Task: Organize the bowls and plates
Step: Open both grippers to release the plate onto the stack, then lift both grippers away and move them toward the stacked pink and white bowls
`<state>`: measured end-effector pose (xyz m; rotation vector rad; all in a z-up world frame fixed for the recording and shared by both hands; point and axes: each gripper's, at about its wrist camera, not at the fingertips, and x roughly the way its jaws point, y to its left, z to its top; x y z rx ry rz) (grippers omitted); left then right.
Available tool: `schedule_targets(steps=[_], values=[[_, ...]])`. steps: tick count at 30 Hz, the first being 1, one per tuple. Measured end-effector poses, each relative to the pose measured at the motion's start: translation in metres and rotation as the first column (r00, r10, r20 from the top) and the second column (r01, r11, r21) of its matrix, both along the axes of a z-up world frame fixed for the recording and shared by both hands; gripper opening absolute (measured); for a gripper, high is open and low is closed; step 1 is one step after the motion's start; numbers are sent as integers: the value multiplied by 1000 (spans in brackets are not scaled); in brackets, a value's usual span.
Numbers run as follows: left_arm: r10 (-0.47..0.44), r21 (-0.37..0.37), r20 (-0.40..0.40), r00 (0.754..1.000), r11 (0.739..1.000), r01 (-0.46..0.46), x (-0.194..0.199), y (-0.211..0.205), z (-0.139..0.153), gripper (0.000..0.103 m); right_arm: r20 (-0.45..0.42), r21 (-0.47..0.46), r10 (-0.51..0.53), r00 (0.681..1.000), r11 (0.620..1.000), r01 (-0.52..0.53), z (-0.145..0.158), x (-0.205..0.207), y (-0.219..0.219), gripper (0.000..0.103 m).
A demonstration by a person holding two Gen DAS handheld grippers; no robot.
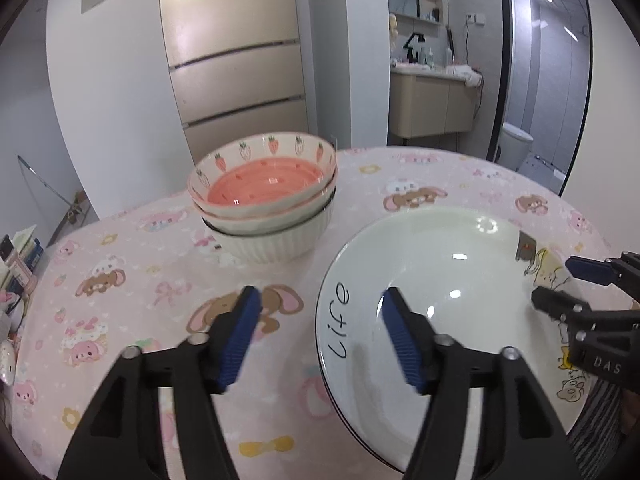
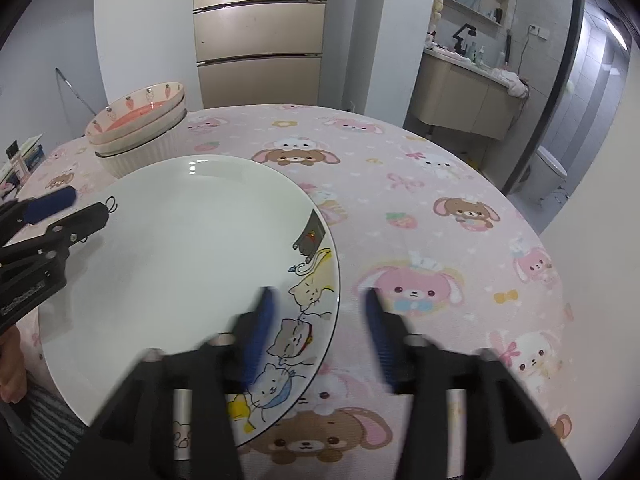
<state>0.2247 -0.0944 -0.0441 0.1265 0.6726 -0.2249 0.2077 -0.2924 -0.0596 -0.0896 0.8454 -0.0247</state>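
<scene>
plate (image 2: pixel 180 248): round, glossy white, cartoon cats, flat on pink tablecloth (image 2: pixel 420 208) | bowls (image 1: pixel 264 200): three stacked, bottom one ribbed | left gripper (image 1: pixel 320 304): wide, straddling plate's rim, gripping nothing | right gripper (image 2: pixel 318 304): likewise

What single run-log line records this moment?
plate: on table | left gripper: open | right gripper: open | bowls: stacked

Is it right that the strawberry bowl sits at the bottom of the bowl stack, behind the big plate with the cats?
Not quite. The strawberry bowl sits on top of the stack, with the ribbed white bowl at the bottom. It does stand behind the big plate with the cats. The left wrist view shows this.
</scene>
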Motion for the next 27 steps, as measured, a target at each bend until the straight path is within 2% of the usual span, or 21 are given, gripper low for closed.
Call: schedule_targets(steps=[1,3,4,7,8,9,13,18,21,22,23,25,27], values=[[4,-7,19,1000,1000,-4,-2,1,3,70,17,3,-2,1000,1000,2,2,-2,0,64],[32,-31,67,997,999,-30,-6,5,9,86,47,9,-13,999,1000,13,6,-5,-2,73],[47,-50,101,994,998,-42,-9,9,14,88,62,17,-20,998,1000,19,8,-6,-3,77],[73,-107,198,978,993,-53,-21,19,27,95,132,64,-52,990,997,44,18,-13,-10,78],[82,-117,225,971,992,-57,-24,21,30,101,158,85,-61,986,995,48,22,-15,-13,82],[93,-124,257,962,990,-63,-28,23,33,103,180,101,-71,981,993,53,25,-18,-15,86],[149,-81,361,920,988,-129,-36,25,43,103,283,158,-129,951,984,86,39,-30,-25,88],[176,-163,373,911,979,-122,-39,37,47,103,367,137,-179,913,981,137,51,-39,-28,89],[192,-178,423,886,976,-126,-45,38,47,103,459,146,-171,872,982,116,60,-53,-25,92],[191,-187,445,875,975,-118,-47,38,47,103,485,143,-166,858,984,109,62,-57,-23,101],[183,-199,458,870,975,-101,-50,39,46,103,515,136,-157,843,986,100,64,-61,-21,103],[155,-217,479,864,975,-55,-53,39,46,103,575,106,-137,807,990,92,68,-71,-15,103],[155,-189,489,859,980,-69,-52,35,43,103,623,68,-115,774,993,92,70,-79,-7,103]])
